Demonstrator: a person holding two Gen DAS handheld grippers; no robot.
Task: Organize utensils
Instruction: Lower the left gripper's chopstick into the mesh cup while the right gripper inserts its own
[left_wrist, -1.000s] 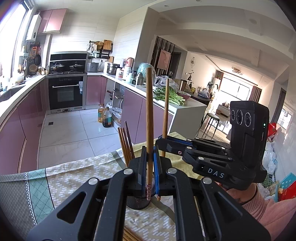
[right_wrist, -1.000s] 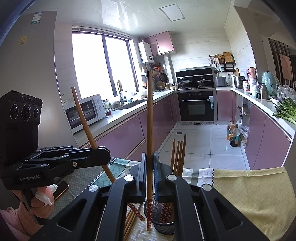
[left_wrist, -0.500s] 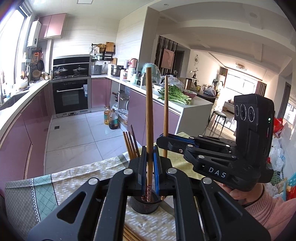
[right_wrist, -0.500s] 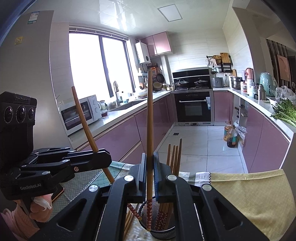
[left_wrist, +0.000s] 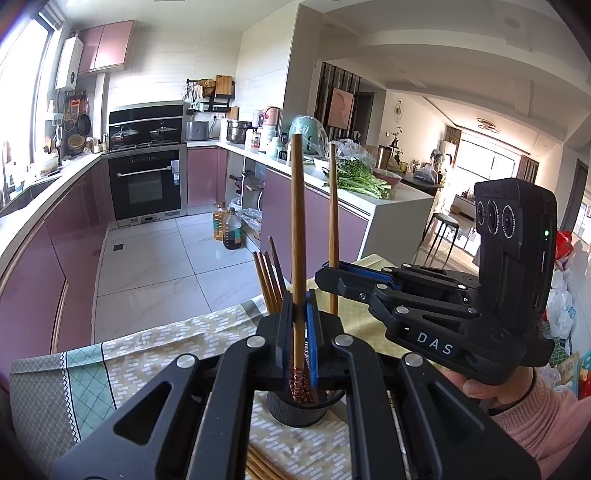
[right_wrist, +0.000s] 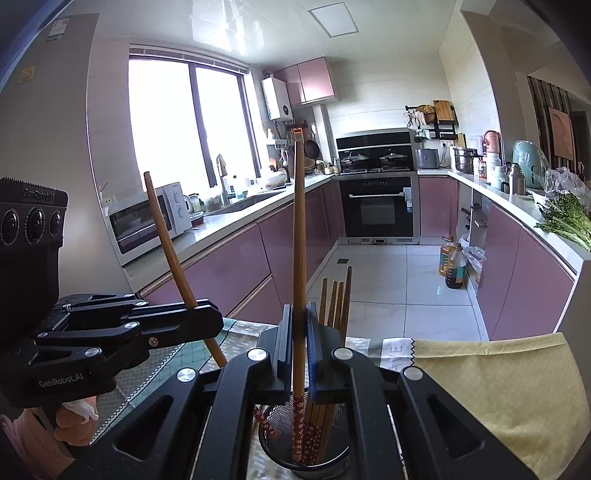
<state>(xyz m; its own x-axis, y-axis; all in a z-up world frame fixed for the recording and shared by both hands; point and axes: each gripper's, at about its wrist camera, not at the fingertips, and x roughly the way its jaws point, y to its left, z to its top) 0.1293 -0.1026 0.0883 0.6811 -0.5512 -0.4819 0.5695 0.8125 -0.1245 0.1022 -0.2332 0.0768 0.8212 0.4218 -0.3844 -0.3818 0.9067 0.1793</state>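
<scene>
A black mesh cup stands on the patterned tablecloth and holds several wooden chopsticks; it shows in the right wrist view too. My left gripper is shut on one upright chopstick whose red patterned tip reaches into the cup. My right gripper is shut on another chopstick, its tip low inside the cup. Each gripper shows in the other's view, the right and the left.
More chopsticks lie on the cloth in front of the cup. A yellow cloth covers the table's right part. Beyond the table edge are pink kitchen cabinets, an oven and bottles on the floor.
Both grippers have lowered their chopsticks, so the patterned tips now sit deeper inside the cup. Both stay shut.
</scene>
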